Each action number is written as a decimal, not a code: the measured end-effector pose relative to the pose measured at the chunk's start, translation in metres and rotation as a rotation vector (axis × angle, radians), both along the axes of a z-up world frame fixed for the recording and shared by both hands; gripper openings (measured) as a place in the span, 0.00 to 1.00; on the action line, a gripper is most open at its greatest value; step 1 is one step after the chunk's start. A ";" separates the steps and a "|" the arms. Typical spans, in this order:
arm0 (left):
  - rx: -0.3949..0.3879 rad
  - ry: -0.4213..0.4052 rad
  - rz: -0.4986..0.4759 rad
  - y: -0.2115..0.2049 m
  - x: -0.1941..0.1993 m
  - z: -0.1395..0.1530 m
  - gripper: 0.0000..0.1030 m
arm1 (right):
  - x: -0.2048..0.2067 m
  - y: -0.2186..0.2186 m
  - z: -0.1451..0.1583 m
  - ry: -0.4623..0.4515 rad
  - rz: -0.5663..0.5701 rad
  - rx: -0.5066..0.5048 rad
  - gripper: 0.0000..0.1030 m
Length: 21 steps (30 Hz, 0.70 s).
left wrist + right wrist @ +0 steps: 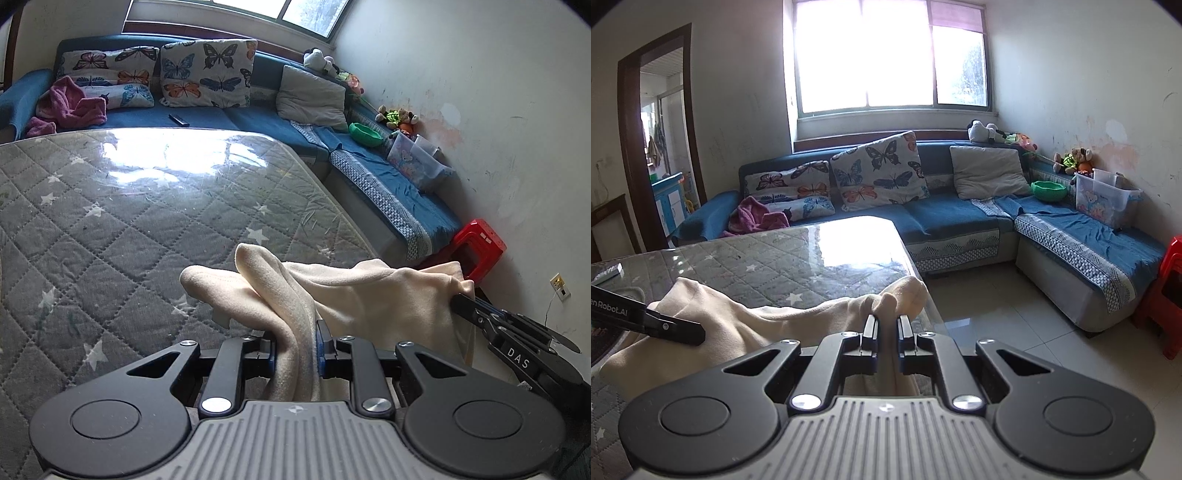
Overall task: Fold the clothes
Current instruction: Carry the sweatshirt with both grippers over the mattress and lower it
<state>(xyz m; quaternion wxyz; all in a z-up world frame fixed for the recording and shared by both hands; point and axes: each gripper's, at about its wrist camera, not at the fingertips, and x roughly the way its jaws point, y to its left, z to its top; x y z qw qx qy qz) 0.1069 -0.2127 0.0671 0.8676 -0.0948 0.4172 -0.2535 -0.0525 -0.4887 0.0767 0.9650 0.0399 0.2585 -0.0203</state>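
A cream garment (pixel 362 291) lies bunched over the near right corner of the quilted grey table (pixel 110 221). My left gripper (pixel 295 347) is shut on a thick fold of it, which runs between the blue pads. In the left wrist view my right gripper (pixel 461 291) comes in from the right, pinching the garment's far edge. In the right wrist view the right gripper (pixel 887 325) is shut on a gathered end of the cream garment (pixel 746 325), near the table (pixel 775 258) corner. The left gripper (pixel 698 334) enters from the left, clamped on the cloth.
A blue corner sofa (pixel 953 221) with butterfly cushions (pixel 882 170), a pink cloth (pixel 753 218), a green bowl (pixel 1049 190) and a clear box (pixel 1104 199) runs behind and right of the table. A red stool (pixel 1167 291) stands by the wall. Tiled floor lies between table and sofa.
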 end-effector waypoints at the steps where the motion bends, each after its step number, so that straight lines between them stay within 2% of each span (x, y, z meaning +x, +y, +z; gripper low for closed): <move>1: 0.001 0.003 0.000 0.000 0.001 -0.001 0.20 | 0.001 0.000 -0.001 0.003 -0.001 0.000 0.08; 10: -0.007 0.013 -0.002 0.000 0.003 -0.002 0.20 | 0.005 -0.004 -0.004 0.006 -0.009 0.004 0.08; 21: 0.028 0.017 -0.006 -0.004 0.005 -0.006 0.20 | 0.011 -0.008 -0.011 0.029 -0.024 -0.010 0.09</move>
